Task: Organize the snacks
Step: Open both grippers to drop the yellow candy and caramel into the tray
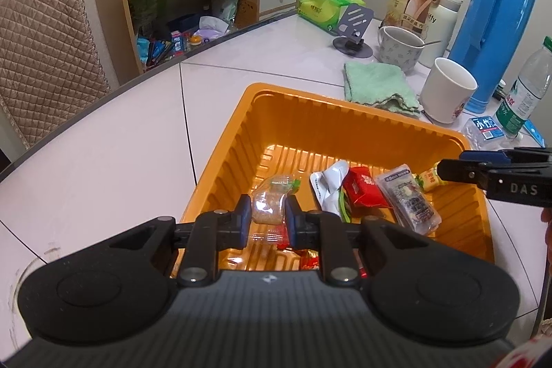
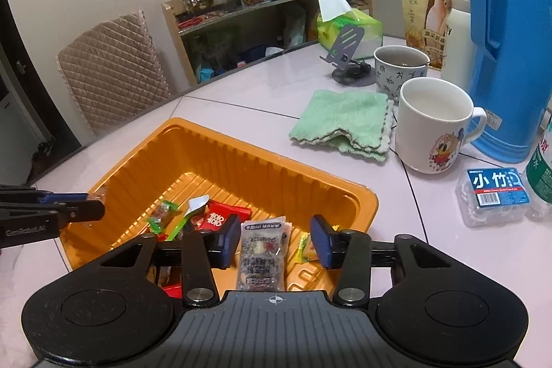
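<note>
An orange plastic tray [image 1: 331, 130] sits on the white table and holds several snack packets. My left gripper [image 1: 267, 216] is over the tray's near edge, shut on a clear packet of brown grains [image 1: 269, 204]. A white wrapper [image 1: 327, 181], a red packet [image 1: 362, 192] and a dark clear packet [image 1: 410, 199] lie in the tray. My right gripper [image 2: 276, 244] hovers open over the tray [image 2: 214, 154], its pads either side of the dark clear packet [image 2: 260, 256] without touching it. The right gripper shows at the right edge of the left wrist view [image 1: 445, 169].
Behind the tray lie a green cloth [image 2: 345, 123], a white cartoon mug [image 2: 434, 126], a patterned cup [image 2: 400, 68], a blue thermos [image 2: 510, 40], a toothpick box [image 2: 496, 195], a water bottle [image 1: 528, 92], a phone stand [image 2: 348, 54] and a tissue pack [image 2: 348, 26]. A chair [image 2: 110, 75] stands at the table's far left.
</note>
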Tool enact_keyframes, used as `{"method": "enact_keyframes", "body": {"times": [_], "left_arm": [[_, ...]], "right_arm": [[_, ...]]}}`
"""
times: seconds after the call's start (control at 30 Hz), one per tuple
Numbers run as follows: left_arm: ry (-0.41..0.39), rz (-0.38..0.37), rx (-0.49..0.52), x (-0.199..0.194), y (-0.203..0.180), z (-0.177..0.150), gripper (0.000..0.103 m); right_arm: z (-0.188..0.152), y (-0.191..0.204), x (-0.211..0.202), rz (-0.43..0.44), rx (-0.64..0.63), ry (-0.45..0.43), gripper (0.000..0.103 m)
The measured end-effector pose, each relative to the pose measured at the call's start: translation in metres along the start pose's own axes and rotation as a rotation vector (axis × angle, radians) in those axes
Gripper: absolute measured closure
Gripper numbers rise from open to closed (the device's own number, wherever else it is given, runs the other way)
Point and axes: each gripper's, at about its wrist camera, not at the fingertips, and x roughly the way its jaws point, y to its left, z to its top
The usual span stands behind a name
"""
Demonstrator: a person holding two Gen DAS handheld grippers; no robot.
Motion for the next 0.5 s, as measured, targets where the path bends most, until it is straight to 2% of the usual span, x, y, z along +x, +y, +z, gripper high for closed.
{"method": "enact_keyframes", "body": {"times": [0.33,0.5], "left_arm": [[0.006,0.017,-0.018,0.0068,0.0038,-0.0005,0.084],[0.012,0.017,-0.042,0.0062,0.0076,-0.0007,0.072]], "right_arm": [[-0.0034,0.0020,-0.0035,0.019,0.015,0.002,0.053],[-0.0056,0.0042,-0.0058,0.029,0.016,0.005,0.052]]}}
